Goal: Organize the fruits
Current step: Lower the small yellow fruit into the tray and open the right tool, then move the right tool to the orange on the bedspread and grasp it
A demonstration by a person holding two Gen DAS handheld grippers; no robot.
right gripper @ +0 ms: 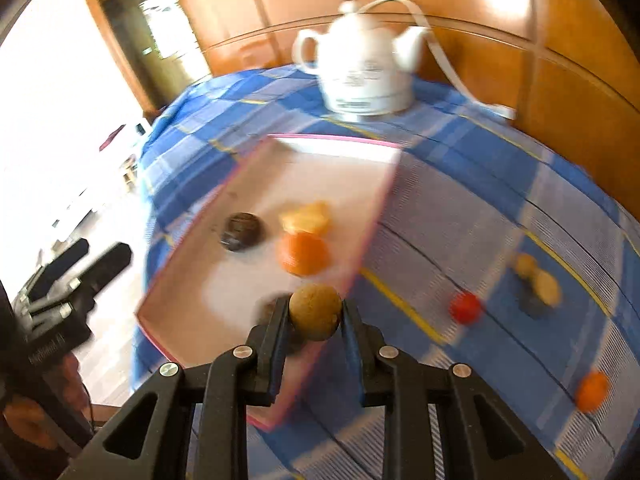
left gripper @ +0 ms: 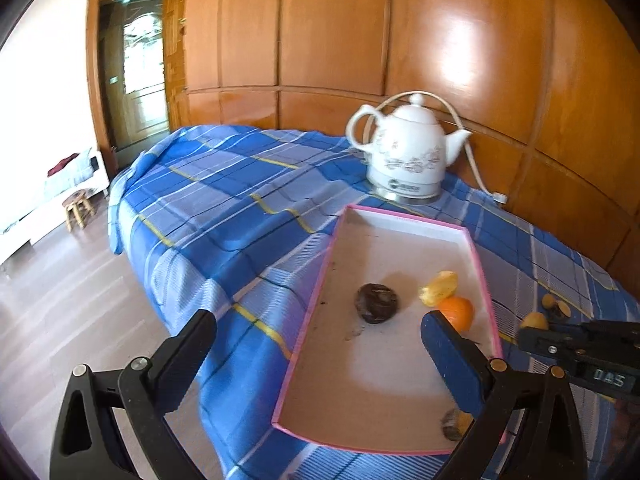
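While clamped on a round tan fruit (right gripper: 315, 317) above the near right corner of the pink-rimmed tray (right gripper: 370, 216), right gripper (right gripper: 314, 320) about to deliver one more piece. Left gripper (left gripper: 320, 338) gaping wide over the tray's near edge, holding nothing.

Partly done, by the look of it. Already in the tray: a dark round fruit (left gripper: 376, 303), a yellow piece (left gripper: 438, 288), an orange (left gripper: 456, 313) just beside it, and another brownish piece (left gripper: 453, 424) in the near right corner. Left out on the blue checked cloth (right gripper: 460, 200), right of the tray: a small red fruit (right gripper: 465, 307), a cluster of tan and dark pieces (right gripper: 536, 284), a second orange (right gripper: 592, 391) towards the near right edge.

Red fruit and second orange visible only from the right wrist (blurred, though). Left wrist sharper: white kettle (left gripper: 404, 152) at the far edge, behind the tray, and only part of the loose cluster.
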